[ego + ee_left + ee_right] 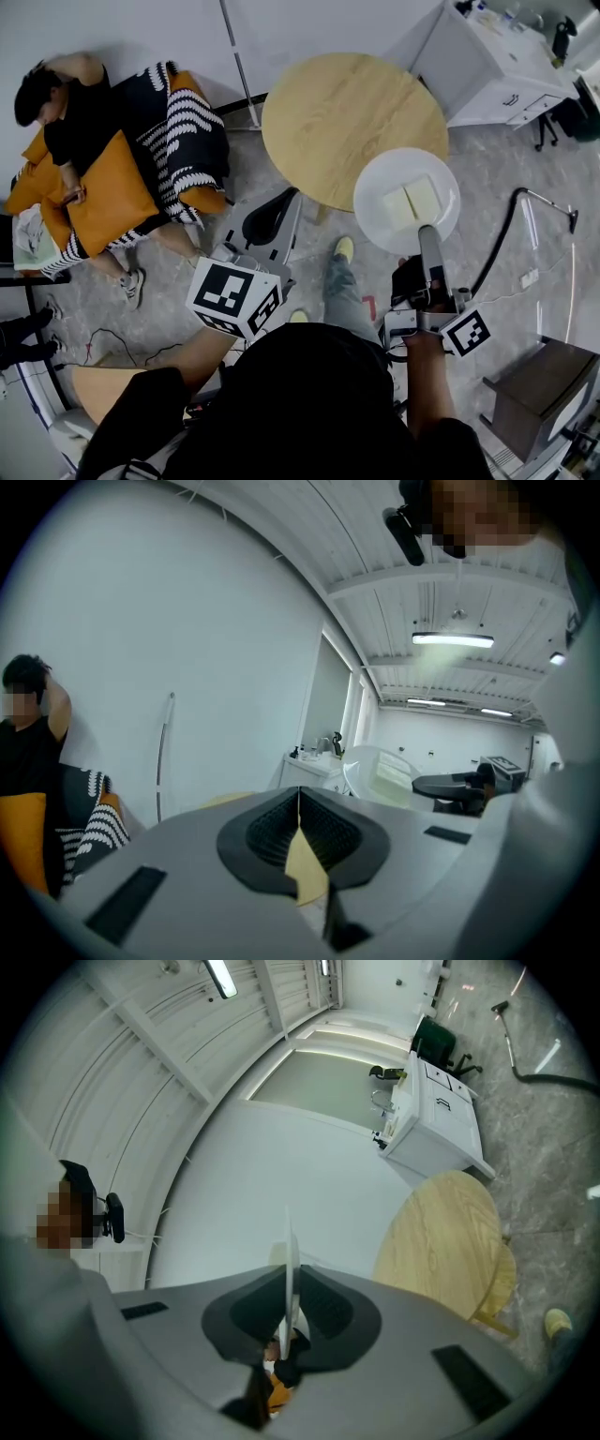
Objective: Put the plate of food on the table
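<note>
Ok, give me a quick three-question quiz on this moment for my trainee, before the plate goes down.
1. True or false: the round white plate with two pale yellow food squares already rests on the round light wooden table.
2. Which hand-held gripper clamps the plate's rim? A left; B right; C both.
3. Fill in: the left hand-held gripper's jaws are ____, with nothing between them.
Key: 1 false, it is held in the air at the table's edge. 2 B, the right hand-held gripper. 3 shut.
</note>
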Demonstrator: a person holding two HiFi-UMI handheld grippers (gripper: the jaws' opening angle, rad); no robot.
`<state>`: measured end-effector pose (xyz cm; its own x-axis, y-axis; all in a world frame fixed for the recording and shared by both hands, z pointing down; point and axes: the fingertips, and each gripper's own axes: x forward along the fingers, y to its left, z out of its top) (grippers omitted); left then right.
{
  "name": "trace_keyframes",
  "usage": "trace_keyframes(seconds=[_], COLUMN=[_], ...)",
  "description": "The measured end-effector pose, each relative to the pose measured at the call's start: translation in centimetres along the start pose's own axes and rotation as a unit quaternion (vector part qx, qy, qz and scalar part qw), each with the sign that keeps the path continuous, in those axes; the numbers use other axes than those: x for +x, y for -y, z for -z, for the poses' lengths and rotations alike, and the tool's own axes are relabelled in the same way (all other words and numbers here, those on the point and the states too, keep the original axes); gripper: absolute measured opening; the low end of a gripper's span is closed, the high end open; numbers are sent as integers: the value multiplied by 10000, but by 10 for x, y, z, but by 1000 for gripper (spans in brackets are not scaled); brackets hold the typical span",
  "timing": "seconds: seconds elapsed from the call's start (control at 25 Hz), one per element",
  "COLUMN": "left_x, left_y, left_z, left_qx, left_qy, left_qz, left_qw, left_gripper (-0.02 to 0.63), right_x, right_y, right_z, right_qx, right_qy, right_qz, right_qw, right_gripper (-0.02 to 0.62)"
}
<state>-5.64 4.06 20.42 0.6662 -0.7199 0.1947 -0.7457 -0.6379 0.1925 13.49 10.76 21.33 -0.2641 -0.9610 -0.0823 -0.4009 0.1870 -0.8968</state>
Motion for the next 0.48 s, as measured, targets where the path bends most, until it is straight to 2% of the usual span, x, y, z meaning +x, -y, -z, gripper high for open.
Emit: trace_keyframes(seconds=[0.48], left_x=[56], left_y=[-11], left_z=[-1], left_qx=[-220], left_qy=[-186], left_qz=[-66], left_qw=[9996], left_gripper=[9], right_x=[47], right_y=[25], right_z=[-26], right_qx=[158], right_qy=[-170], right_qz=[40], right_qw=[9997], right_gripper=[34])
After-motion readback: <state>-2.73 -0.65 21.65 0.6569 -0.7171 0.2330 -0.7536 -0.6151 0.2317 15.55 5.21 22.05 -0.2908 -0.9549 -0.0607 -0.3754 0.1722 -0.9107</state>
